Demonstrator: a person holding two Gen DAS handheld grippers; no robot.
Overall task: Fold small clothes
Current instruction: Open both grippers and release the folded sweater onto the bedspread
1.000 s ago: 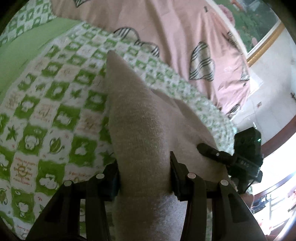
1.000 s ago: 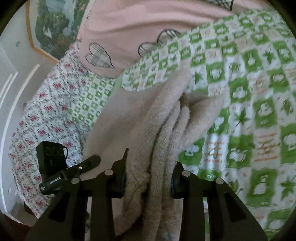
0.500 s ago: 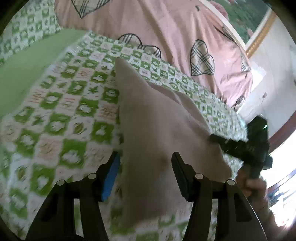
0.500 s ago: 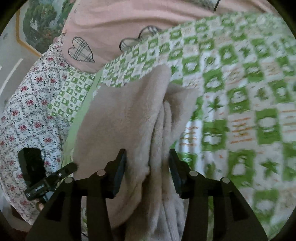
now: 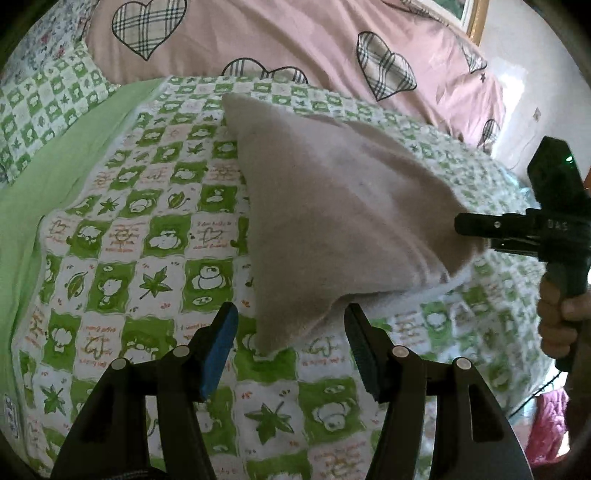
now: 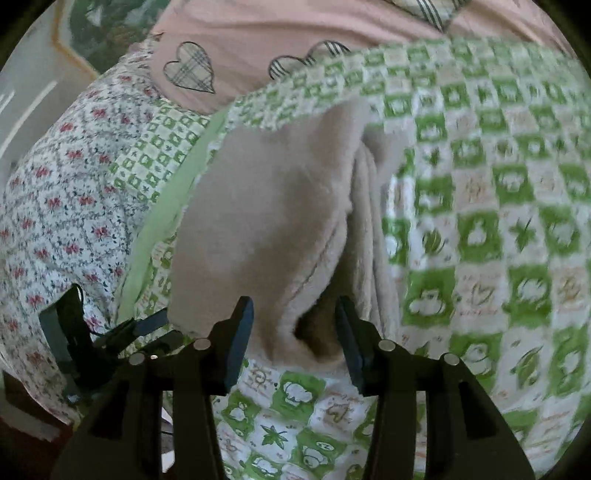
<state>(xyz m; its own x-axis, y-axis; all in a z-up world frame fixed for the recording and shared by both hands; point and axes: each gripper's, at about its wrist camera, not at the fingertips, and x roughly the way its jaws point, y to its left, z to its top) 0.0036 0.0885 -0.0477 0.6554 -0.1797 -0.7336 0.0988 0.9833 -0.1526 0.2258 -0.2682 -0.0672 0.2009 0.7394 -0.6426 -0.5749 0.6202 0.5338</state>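
A beige fleece garment (image 5: 332, 206) lies folded in a rough triangle on the green checked bedsheet (image 5: 147, 236). My left gripper (image 5: 289, 308) is open. The garment's near corner pokes between its fingers without touching the pads. In the right wrist view the garment (image 6: 266, 221) shows stacked layers along its right edge. Its near end sits between the fingers of my right gripper (image 6: 293, 301), whose jaws are closing but do not visibly press on it. The right gripper (image 5: 461, 227) also appears at the garment's right corner, held by a hand (image 5: 557, 314). The left gripper (image 6: 162, 330) shows at lower left.
A pink quilt with plaid hearts (image 5: 295, 37) is bunched along the far side of the bed. A plain green band (image 5: 55, 166) borders the sheet on the left. A floral sheet (image 6: 55, 203) hangs over the bed's edge. A framed picture (image 5: 472, 14) is on the wall.
Both grippers were shut on the raised garment a second ago. They have let it go and drawn back, and it now lies flat on the bed.
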